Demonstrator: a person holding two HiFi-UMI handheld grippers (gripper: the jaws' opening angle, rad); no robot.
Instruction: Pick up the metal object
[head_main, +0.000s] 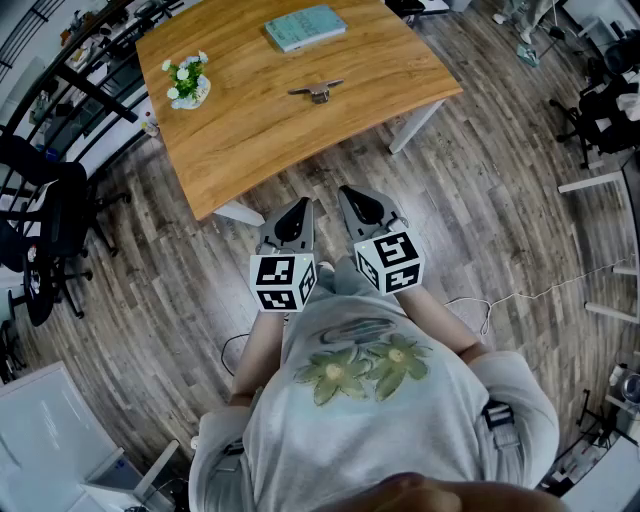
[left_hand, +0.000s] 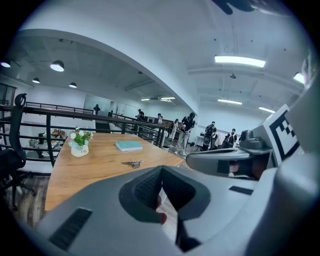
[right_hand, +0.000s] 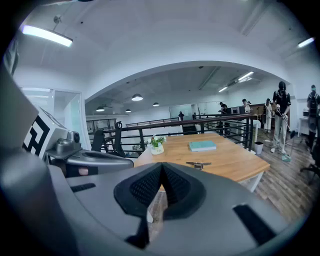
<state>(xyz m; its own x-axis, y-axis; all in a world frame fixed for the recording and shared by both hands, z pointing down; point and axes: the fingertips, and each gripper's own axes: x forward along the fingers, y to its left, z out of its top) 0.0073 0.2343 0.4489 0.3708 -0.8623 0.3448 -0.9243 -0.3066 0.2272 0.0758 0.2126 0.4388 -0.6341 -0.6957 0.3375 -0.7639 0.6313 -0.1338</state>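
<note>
- Finding the metal object (head_main: 316, 91) lying flat on the wooden table (head_main: 250, 140), near its middle, with a teal book (head_main: 305, 27) beyond it and a small pot of flowers (head_main: 187, 82) off to its left, apart from both
- Holding the left gripper (head_main: 298, 208) and the right gripper (head_main: 350, 198) side by side in front of the body, over bare floor, short of the table's near edge and well apart from the object
- Showing both pairs of jaws pressed together at the tips in their own views, with nothing pinched between them
- Placing the object straight ahead and farther out, almost on the line running between the two grippers, and finding no clearly nearer hand from the head view
- Catching the metal object (left_hand: 133, 163) a little left of the jaw line in the left gripper view, and the metal object (right_hand: 198, 164) a little right of it in the right gripper view, with both grippers toeing slightly inward
- Reading the long bar as running crosswise, roughly left to right in the head view with a slight tilt, so lying across the line of approach rather than along it
- Judging the coming move as reaching forward over the table edge and down, parting the jaws first, and probably turning the wrist or aiming at the short raised middle so that the pads close across the thin bar, not along its length
</note>
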